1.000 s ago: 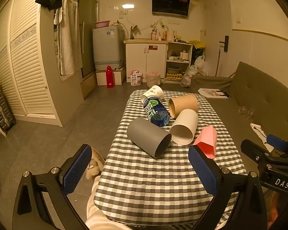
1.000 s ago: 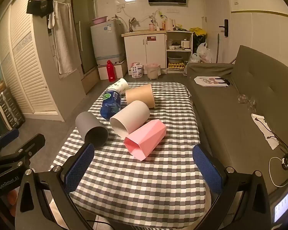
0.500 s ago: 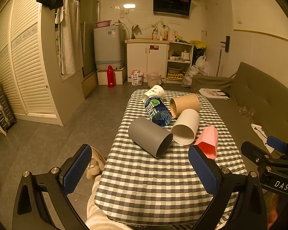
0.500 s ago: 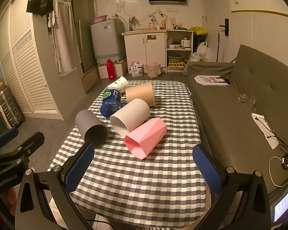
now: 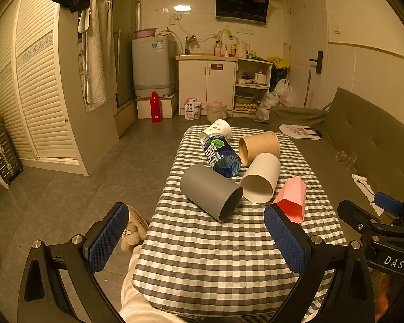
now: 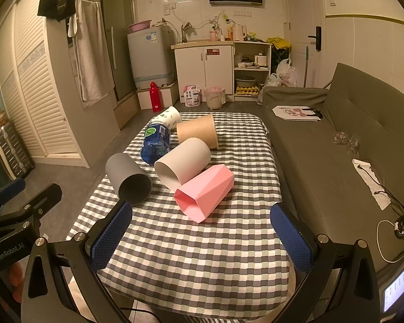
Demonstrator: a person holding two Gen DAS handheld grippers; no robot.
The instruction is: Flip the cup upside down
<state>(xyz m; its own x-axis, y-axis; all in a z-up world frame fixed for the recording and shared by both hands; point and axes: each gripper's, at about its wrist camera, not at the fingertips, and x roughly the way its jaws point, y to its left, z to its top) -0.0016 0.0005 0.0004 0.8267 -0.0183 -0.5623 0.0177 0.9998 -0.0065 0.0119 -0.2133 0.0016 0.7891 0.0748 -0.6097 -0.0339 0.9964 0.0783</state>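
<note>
**Mei:** Both grippers are hanging wide apart and holding nothing; the left gripper (image 5: 196,238) is sitting over the near end of the checked table (image 5: 218,258), and the right gripper (image 6: 202,238) is doing the same just beside it

**Tom:** And the cups?

**Mei:** All are lying on their sides in a cluster further along the cloth. The grey cup (image 5: 211,191) is pointing its mouth toward the left gripper, the white cup (image 6: 181,162) is resting against it, and the pink faceted cup (image 6: 204,191) is lying nearest the right gripper

**Tom:** So what is worrying you?

**Mei:** They are crowding each other. I am judging that a finger sliding in beside the grey cup is likely to nudge the white one, and the round ones are free to roll, maybe off the left edge. The blue bottle (image 5: 221,154) is touching the pile too, so it is probably going to shift with them

**Tom:** And the pink one?

**Mei:** Its slanted facets are looking slippery for flat pads; a squeeze across them is risking a twist out of the grip mid-flip
</note>
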